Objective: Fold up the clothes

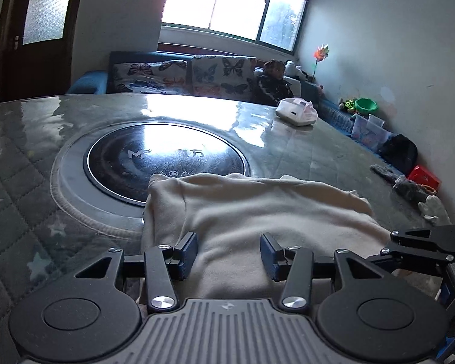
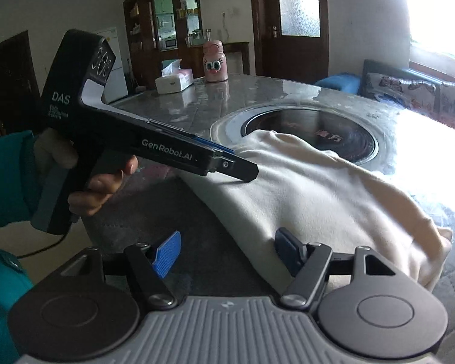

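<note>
Left gripper (image 1: 229,254): jaws spread, cream garment (image 1: 257,212) beneath them, nothing pinched. Right gripper (image 2: 226,253): jaws spread wide at the garment's near edge, one pad over cloth, one over table (image 2: 197,112). Garment lies part-folded, far end over the hob (image 2: 333,133). Risks: pinching only the top layer, so the fold slides; cloth dragging on the glossy cover.

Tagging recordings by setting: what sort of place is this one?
Most likely a home living and dining room: a sofa with butterfly-print cushions under a window, a table with a built-in round cooktop, and a glass-fronted cabinet.
</note>
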`<state>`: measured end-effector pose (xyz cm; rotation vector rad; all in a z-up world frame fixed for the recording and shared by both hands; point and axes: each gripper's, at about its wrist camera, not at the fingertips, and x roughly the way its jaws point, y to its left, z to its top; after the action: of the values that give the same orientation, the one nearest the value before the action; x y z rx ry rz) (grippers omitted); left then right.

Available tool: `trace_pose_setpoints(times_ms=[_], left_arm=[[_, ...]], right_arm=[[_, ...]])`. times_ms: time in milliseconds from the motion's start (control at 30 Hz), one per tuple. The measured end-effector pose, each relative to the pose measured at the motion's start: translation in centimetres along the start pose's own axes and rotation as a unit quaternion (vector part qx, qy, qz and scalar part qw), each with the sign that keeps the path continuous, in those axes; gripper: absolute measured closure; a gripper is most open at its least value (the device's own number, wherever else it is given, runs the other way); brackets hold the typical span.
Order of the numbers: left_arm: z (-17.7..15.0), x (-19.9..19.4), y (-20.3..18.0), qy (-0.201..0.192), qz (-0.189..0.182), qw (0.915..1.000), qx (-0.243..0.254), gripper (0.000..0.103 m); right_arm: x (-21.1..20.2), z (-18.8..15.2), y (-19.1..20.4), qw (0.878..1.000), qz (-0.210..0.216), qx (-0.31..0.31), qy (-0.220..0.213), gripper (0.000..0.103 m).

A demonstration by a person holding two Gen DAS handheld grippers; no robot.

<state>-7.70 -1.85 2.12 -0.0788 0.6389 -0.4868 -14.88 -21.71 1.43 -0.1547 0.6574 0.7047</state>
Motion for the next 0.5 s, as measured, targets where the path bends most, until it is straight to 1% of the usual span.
trace_pose_setpoints(times_ms=[100, 133, 267, 333, 367, 500], left_arm=[[0.3, -0.6, -0.1, -0.004, 0.006, 0.9999, -0.01, 0.046], [0.4, -0.8, -0.1, -0.005, 0.009, 0.9999, -0.012, 0.041], [0.5, -1.4, -0.6, -0.007, 0.02, 0.9996, -0.019, 0.029], [0.4, -1.5, -1.0, -0.007, 0.025, 0.9994, -0.021, 0.021], [0.4, -1.6, -1.1, -0.007, 0.027, 0.9994, -0.023, 0.02], [0.4, -2.3, -1.5, -0.016, 0.038, 0.9987, -0.029, 0.007]], right_arm=[[-0.4, 0.5, 0.2, 1.0, -0.003, 0.004, -0.002, 0.031], [-0.6, 0.5, 0.2, 1.0, -0.006, 0.004, -0.002, 0.028], [-1.2, 0.5, 0.5, 1.0, -0.025, 0.014, -0.003, 0.02], [-1.5, 0.4, 0.6, 0.999, -0.035, 0.025, -0.004, 0.015], [-1.7, 0.3, 0.5, 0.999, -0.039, 0.032, -0.005, 0.015], [-2.6, 0.1, 0.6, 0.997, -0.056, 0.049, -0.014, 0.008]])
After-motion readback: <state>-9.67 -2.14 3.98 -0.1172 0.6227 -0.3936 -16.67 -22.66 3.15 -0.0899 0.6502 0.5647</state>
